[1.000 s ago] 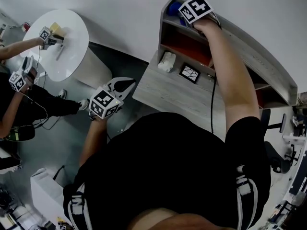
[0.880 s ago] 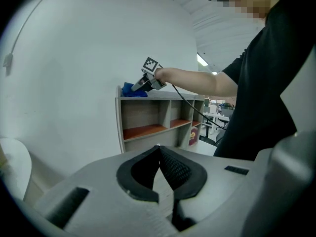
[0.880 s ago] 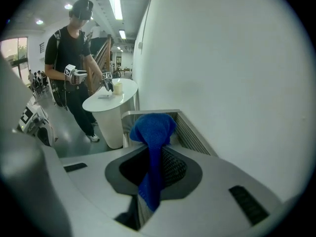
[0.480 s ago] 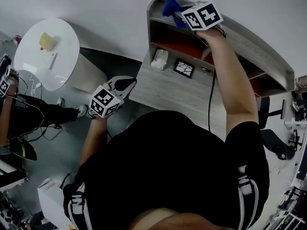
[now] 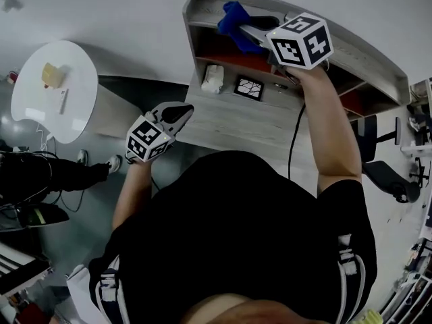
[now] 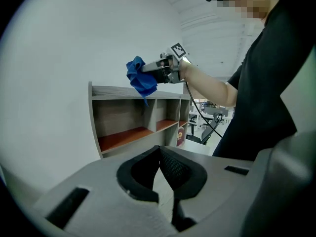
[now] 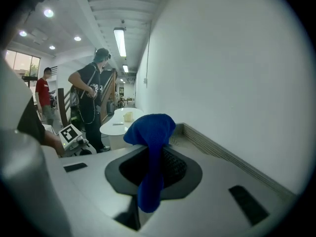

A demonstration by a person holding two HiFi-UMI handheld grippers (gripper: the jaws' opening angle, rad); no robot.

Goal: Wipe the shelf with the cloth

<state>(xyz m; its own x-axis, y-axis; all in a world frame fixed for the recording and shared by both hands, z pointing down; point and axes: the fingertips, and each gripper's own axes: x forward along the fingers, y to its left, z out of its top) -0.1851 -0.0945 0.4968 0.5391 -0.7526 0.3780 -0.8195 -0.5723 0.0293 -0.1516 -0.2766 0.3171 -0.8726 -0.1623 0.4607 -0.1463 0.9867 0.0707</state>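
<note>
The right gripper, jaws clamped on the blue cloth, holds it over the left end of the shelf top, while the left gripper hangs beside the desk, jaws closed on nothing.

Grippers: two. Left gripper mid-left of head view, right gripper top centre.
Cloth: one, blue.
Shelf: one; three orange-floored compartments show in left gripper view.
Desk: one, with two small things on it: white lump, black square.
Round white table: one, upper left, with two items on it: yellowish block, thin pale strip.
Office chair: one, right edge.
Bystanders, left of right gripper view: two, person in black, person in red.
</note>
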